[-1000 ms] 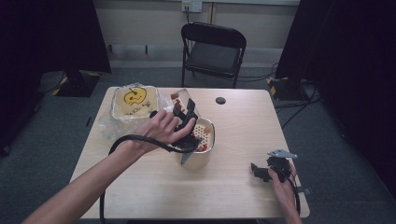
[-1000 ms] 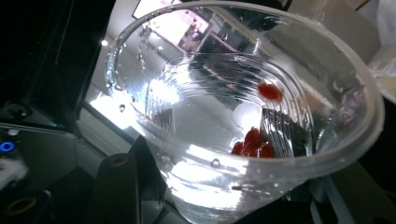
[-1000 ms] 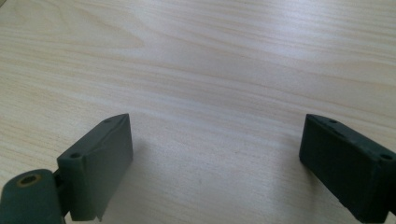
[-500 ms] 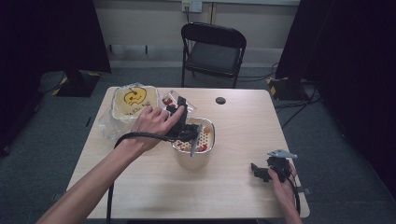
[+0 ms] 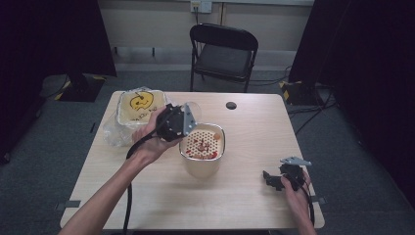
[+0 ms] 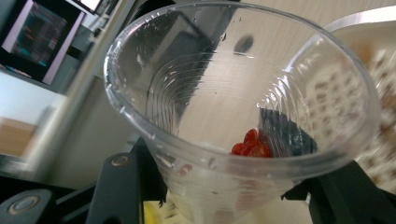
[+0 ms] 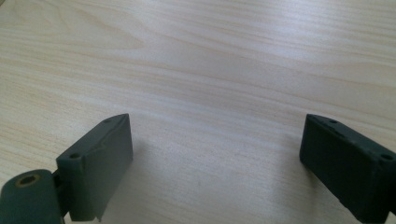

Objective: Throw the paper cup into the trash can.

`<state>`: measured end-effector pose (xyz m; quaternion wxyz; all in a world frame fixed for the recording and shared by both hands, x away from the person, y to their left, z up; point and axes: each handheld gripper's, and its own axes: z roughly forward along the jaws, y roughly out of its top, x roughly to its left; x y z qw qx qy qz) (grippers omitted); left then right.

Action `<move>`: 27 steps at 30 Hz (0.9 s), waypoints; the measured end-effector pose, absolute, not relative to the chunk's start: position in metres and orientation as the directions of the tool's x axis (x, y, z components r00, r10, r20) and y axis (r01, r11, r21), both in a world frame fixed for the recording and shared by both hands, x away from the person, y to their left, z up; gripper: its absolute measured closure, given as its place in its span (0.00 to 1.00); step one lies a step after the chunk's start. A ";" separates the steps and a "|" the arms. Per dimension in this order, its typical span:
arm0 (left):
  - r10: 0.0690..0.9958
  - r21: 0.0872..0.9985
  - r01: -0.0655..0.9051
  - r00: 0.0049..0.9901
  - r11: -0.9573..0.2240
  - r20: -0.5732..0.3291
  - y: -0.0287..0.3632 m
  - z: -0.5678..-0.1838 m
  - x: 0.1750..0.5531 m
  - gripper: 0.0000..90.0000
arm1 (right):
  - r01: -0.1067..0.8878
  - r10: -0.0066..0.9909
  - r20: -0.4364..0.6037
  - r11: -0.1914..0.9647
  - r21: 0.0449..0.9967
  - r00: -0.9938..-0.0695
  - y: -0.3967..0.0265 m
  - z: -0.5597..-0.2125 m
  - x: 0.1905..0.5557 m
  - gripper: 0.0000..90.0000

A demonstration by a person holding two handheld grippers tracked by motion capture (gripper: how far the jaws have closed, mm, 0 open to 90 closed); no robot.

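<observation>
My left gripper (image 5: 187, 116) is shut on a clear plastic cup (image 5: 192, 108), held tilted just left of a cream tub (image 5: 200, 169). The tub has a perforated strainer insert (image 5: 203, 139) with red bits on it. In the left gripper view the cup (image 6: 196, 93) is tipped on its side between the jaws of the left gripper (image 6: 233, 191), with a few red pieces (image 6: 252, 145) at its lower wall. The strainer (image 6: 345, 93) lies blurred behind it. My right gripper (image 5: 274, 180) rests open on the table at the front right. The right gripper (image 7: 217, 158) has bare wood between its jaws.
A lidded container with a yellow smiley (image 5: 138, 104) stands at the back left on crumpled clear plastic (image 5: 113, 133). A small black disc (image 5: 231, 105) lies near the table's far edge. A black folding chair (image 5: 222, 46) stands beyond the table.
My left gripper has drawn the cup back to the left from above the tub and turned its mouth up and away. The right gripper has not moved.
</observation>
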<state>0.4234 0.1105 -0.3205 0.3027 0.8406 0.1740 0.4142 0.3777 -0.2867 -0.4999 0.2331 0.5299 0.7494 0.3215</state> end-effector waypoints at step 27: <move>0.846 0.918 0.299 0.529 -0.262 0.070 0.225 -0.282 0.464 0.52 | 0.644 0.944 -0.010 0.232 0.729 -0.329 -0.287 -0.500 0.378 0.10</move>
